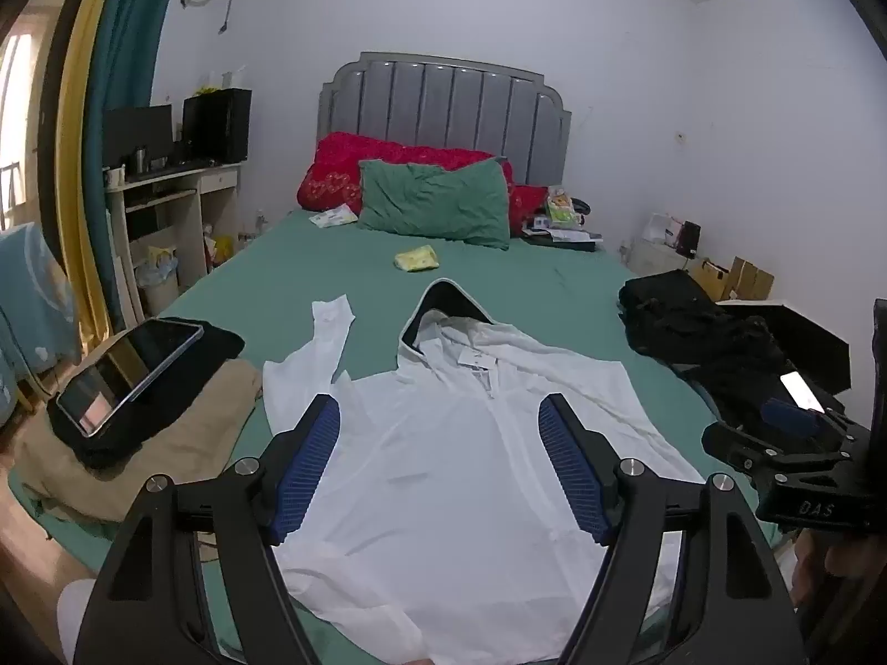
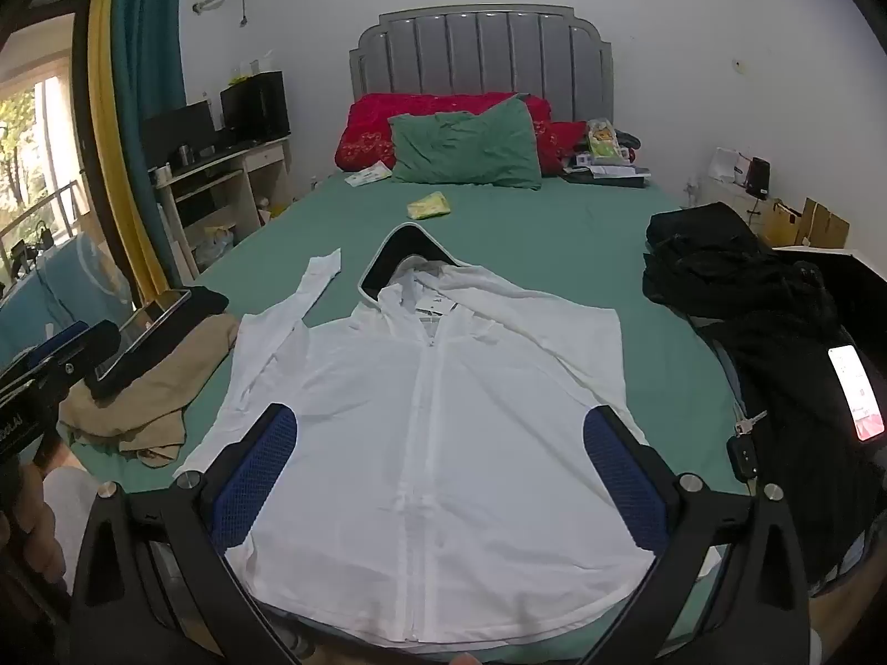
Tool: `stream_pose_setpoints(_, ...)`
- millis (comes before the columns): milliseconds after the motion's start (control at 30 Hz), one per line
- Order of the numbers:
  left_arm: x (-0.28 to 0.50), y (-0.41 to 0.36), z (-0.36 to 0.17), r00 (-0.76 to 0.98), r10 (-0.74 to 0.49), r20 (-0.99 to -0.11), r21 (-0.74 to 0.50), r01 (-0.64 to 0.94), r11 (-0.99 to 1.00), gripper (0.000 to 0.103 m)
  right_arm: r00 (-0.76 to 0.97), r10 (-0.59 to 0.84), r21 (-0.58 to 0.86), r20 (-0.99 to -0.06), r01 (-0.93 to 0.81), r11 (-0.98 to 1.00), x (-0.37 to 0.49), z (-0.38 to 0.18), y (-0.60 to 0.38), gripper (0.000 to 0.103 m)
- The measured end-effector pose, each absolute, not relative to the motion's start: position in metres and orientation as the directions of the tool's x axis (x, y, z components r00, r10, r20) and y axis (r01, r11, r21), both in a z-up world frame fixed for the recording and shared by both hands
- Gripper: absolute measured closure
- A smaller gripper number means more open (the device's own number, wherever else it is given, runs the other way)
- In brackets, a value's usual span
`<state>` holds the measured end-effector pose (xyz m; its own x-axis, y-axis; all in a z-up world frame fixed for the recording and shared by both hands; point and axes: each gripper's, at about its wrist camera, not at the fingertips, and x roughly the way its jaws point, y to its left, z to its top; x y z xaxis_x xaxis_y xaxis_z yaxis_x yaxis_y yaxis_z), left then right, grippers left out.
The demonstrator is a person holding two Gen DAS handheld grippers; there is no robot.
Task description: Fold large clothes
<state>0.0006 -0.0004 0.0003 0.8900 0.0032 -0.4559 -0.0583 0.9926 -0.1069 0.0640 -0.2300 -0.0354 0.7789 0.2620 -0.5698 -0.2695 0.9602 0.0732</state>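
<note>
White hooded jacket (image 2: pixel 427 432): spread flat, front up, on green bed sheet (image 2: pixel 554 255); hem at near bed edge, 1 sleeve (image 2: pixel 310 288) stretched up-left. Left of jacket: tan garment (image 2: pixel 161 382) bearing tablet (image 1: pixel 127 371). Right of jacket: black clothing pile (image 2: pixel 765 321), phone (image 2: pixel 856 393), keys (image 2: pixel 745 438). Beyond hood: bare sheet up to green pillow (image 2: pixel 471 144). Left gripper (image 1: pixel 438 460), right gripper (image 2: pixel 438 476): above jacket, fingers apart, holding nothing

White letters "DAS" stand on the black body of the right claw (image 1: pixel 787 426), seen at the left wrist view's right edge. No other text is readable.
</note>
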Motion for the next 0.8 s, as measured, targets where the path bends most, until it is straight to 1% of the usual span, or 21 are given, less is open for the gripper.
stream_pose_setpoints(333,0.002,-0.003,0.001,0.897,0.001,-0.442,-0.09,-0.045,0.995,0.026,0.779,0.267,0.081,-0.568,-0.27,0.96,0.065,-0.038,-0.234,0.001)
stream_pose_setpoints(800,0.001,-0.01,0.004,0.895,-0.001,-0.446,-0.079,-0.039,0.996,0.026,0.779,0.266,0.085,-0.568,-0.266,0.96,0.062,-0.037,-0.233,0.001)
